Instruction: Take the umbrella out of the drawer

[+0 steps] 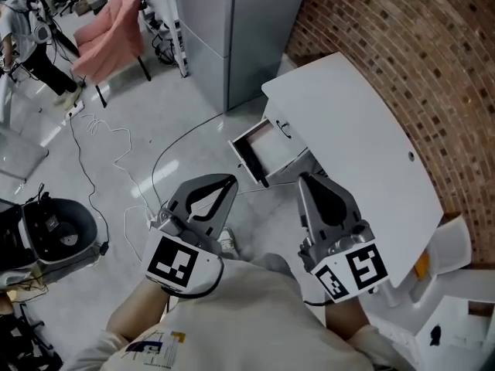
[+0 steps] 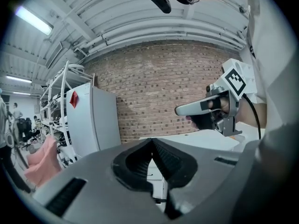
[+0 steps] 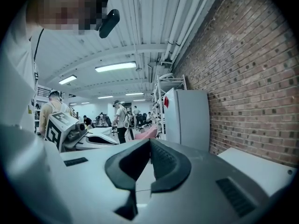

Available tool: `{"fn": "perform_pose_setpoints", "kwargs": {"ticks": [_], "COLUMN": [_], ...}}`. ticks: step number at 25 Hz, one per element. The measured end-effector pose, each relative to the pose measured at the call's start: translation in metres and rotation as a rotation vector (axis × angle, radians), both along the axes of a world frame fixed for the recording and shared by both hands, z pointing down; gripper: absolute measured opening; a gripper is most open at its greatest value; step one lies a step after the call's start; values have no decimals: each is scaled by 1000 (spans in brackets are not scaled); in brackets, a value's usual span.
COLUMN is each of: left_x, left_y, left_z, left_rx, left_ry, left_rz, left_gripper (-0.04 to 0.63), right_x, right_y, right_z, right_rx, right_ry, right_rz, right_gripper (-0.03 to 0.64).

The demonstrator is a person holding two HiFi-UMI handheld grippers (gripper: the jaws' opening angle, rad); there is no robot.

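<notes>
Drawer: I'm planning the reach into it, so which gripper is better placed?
Probably left: the left gripper points toward the front of the open drawer; the right gripper sits beside it, against the desk.

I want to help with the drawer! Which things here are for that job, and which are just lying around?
For the job: open drawer, white desk, left gripper, right gripper. No umbrella in sight.
Just around: pink chair, grey cabinet.

1. Brick wall [image 1: 418,45]: rough, matt
2. Worktop [image 1: 363,137] and drawer [image 1: 271,147]: smooth white, matt
3. Floor [image 1: 155,114]: polished grey, faintly glossy
4. Cabinet [image 1: 224,22]: smooth grey metal
5. Chair cloth [image 1: 108,29]: soft pink
6. Left gripper [image 1: 230,181] and right gripper [image 1: 304,179]: matt grey plastic, ribbed black pads [image 2: 163,160]
</notes>
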State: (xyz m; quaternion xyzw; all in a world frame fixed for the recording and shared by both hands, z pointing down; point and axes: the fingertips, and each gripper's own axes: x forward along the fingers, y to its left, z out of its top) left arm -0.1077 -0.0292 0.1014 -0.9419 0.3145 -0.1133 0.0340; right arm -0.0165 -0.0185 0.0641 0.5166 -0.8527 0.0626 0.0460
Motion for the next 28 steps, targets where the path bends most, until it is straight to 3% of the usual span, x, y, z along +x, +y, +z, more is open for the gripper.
{"fn": "perform_pose_setpoints", "kwargs": {"ticks": [21,28], "left_x": [35,51], "left_y": [-73,-98], "left_z": [33,53], "left_rx": [-79,-109], "left_ry": [-11,-24], "left_rz": [-17,-27], "left_gripper": [8,8], "right_x": [42,61], "right_y": [-78,-107], "right_z": [50,73], "right_rx": [-106,-127], "right_ry": [-16,34], "right_rz": [24,34], "right_gripper": [8,8]}}
